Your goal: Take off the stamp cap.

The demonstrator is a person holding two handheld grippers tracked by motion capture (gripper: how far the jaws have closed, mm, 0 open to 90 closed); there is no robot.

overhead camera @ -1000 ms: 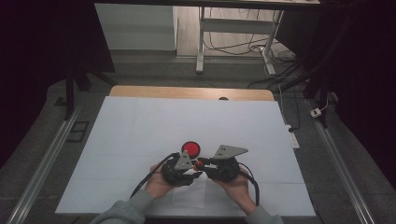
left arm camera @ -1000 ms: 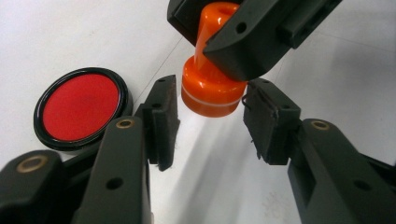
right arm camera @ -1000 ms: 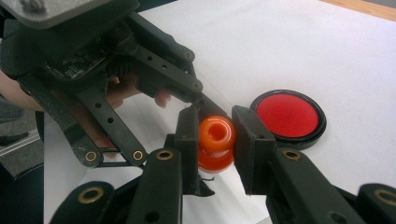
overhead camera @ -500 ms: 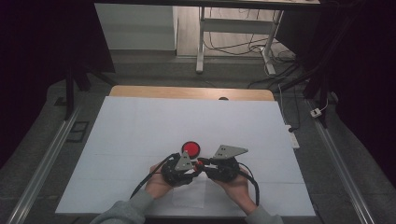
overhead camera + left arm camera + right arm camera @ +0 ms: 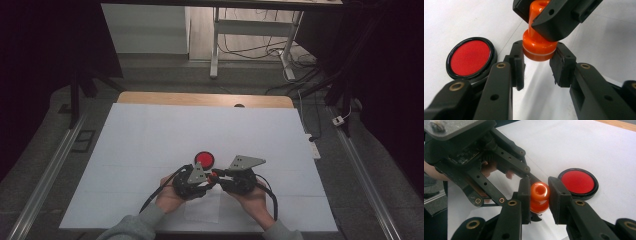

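Since a second ago: nothing on the table has visibly shifted; both hands and the red disc sit where they were.

High view: the left gripper (image 5: 206, 181) and right gripper (image 5: 218, 178) meet tip to tip near the front of the white table (image 5: 150, 135); the person's left hand (image 5: 170, 199) and right hand (image 5: 253, 198) hold them from below; the red disc (image 5: 204, 160) lies just beyond the tips; a speck of orange shows between the grippers, too small to read.

Left gripper view: the speck resolves into an orange knob (image 5: 539, 46); its wide base sits between the left gripper (image 5: 537, 66) pads, which flank it closely, though whether they press on it I cannot tell; the other gripper's jaws come down from the top and clamp the knob's narrow upper part; the red disc (image 5: 470, 57), black-rimmed, lies flat at left.

Right gripper view: the right gripper (image 5: 539, 192) is clenched on the orange knob (image 5: 539, 197), pads tight on both sides; the knob's hollow top faces the camera; the left gripper (image 5: 499, 173) reaches in from the upper left; the red disc (image 5: 577, 182) lies just beside the right pad, on the table.
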